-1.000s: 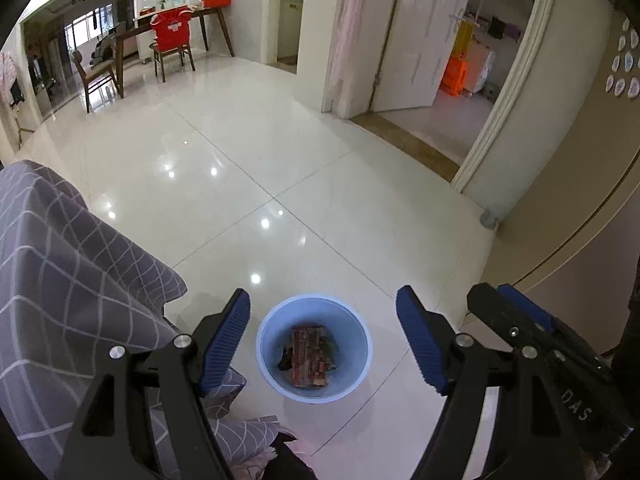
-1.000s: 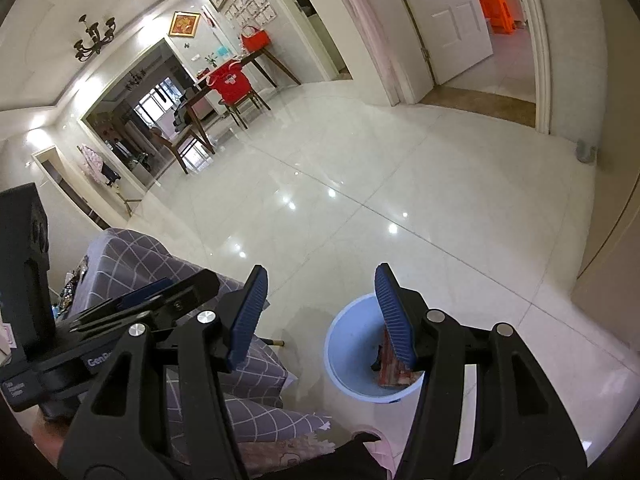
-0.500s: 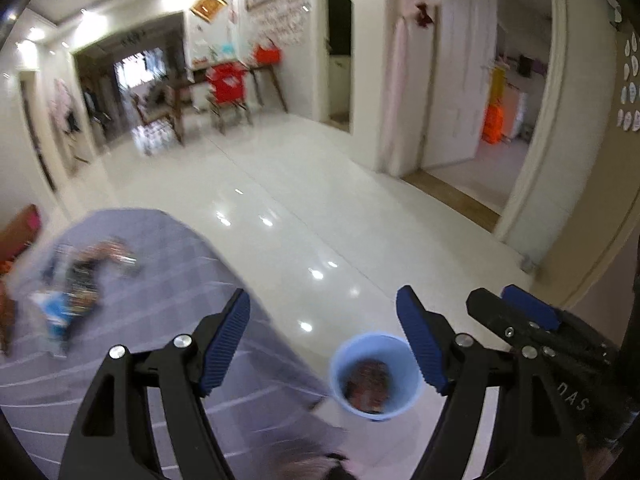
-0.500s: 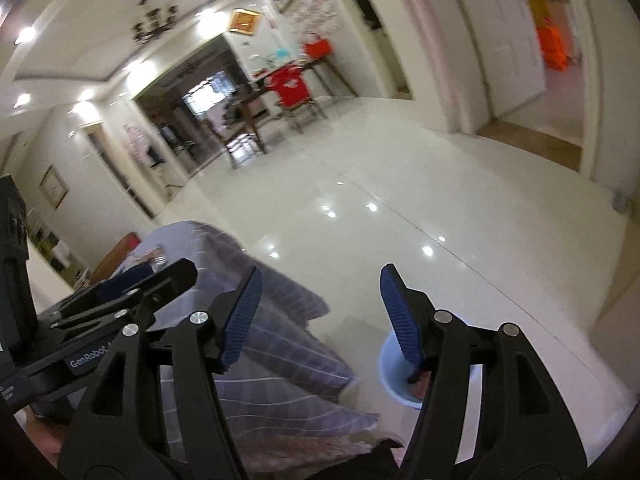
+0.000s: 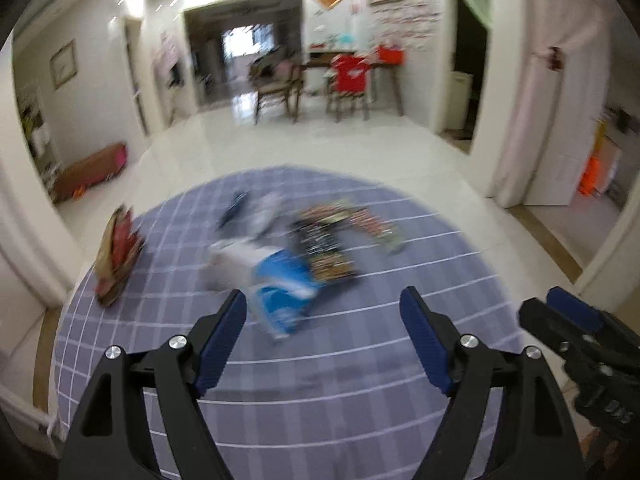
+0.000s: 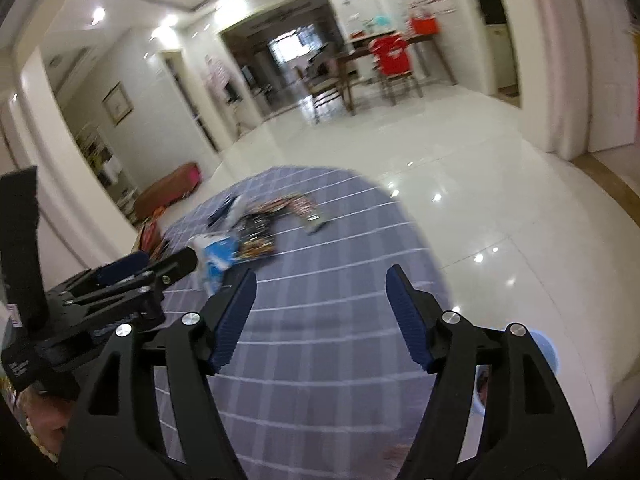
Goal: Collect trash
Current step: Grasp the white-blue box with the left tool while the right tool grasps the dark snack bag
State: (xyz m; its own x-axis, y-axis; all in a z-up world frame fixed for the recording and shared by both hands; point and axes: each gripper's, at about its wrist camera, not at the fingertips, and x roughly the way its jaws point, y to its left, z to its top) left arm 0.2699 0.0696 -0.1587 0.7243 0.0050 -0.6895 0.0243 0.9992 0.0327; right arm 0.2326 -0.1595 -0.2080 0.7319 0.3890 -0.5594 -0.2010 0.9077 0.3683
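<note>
Several wrappers lie blurred in the middle of a round table with a grey-blue checked cloth [image 5: 360,360]: a blue-and-white packet [image 5: 284,280], a dark printed packet [image 5: 324,252] and a striped wrapper [image 5: 362,216]. A red-brown packet [image 5: 118,252] sits at the table's left edge. My left gripper [image 5: 322,300] hovers short of the pile, its jaws opening with nothing between them. My right gripper [image 6: 322,280] hangs over the near cloth, jaws also opening and empty. The blue bin [image 6: 546,350] stands on the floor at lower right, half hidden behind my right finger.
Glossy white tiles [image 6: 480,168] surround the table. Far back stand a wooden dining table and chairs, one chair [image 5: 350,76] draped in red. A brown box [image 5: 90,172] lies by the left wall. White door frames [image 5: 516,140] rise on the right.
Both views have swung up from the blue bin on the floor to the table top with the wrappers. The bin has left the left wrist view. Both grippers stand slightly wider.
</note>
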